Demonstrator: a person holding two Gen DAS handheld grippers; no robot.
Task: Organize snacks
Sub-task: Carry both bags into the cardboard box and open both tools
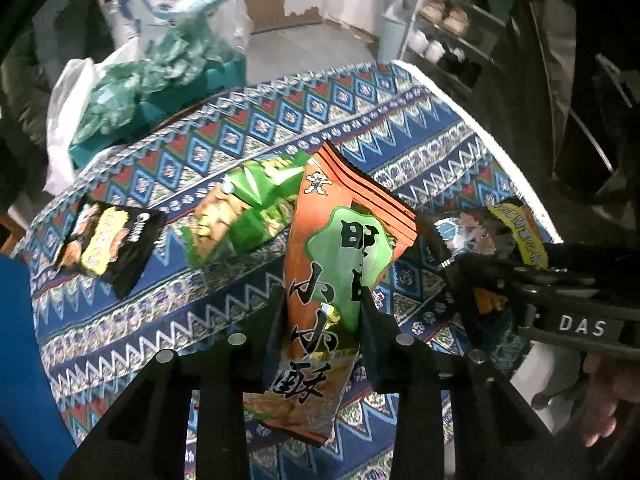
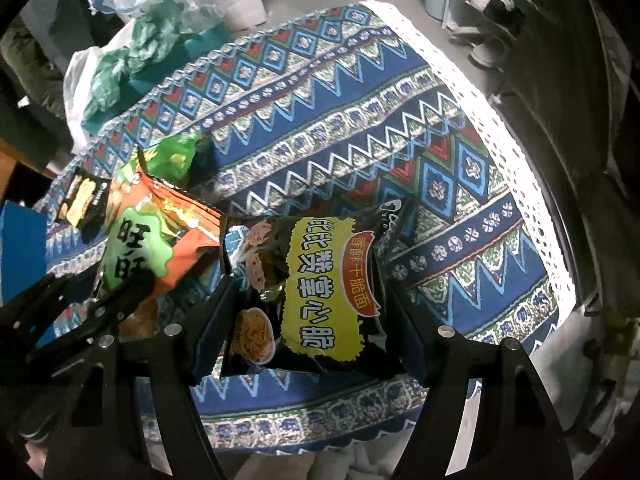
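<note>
My left tool (image 1: 322, 312) is clamped on the orange snack bag (image 1: 340, 264), both fingers pressed into its sides, and the bag stands up between them above the patterned surface (image 1: 400, 128). Just beyond the orange bag lies the green snack bag (image 1: 248, 208), crumpled on the cloth, and further out from it to the left a black snack packet (image 1: 108, 244) lies flat near the edge.

My right tool (image 2: 308, 300) grips the black noodle snack bag (image 2: 316, 288) with the yellow label; its fingers sit against the two side edges and the bag is lifted over the surface (image 2: 400, 128). This bag hangs right beside the orange snack bag (image 2: 160, 248), their edges touching or nearly so; I cannot tell which. From the left camera the right tool (image 1: 500, 280) shows just to the right of the orange bag, with the noodle bag (image 1: 516, 224) mostly hidden behind it.

Beyond the far-left edge of the surface, well away from the orange bag, a pile of plastic bags (image 1: 120, 92) sits heaped.
</note>
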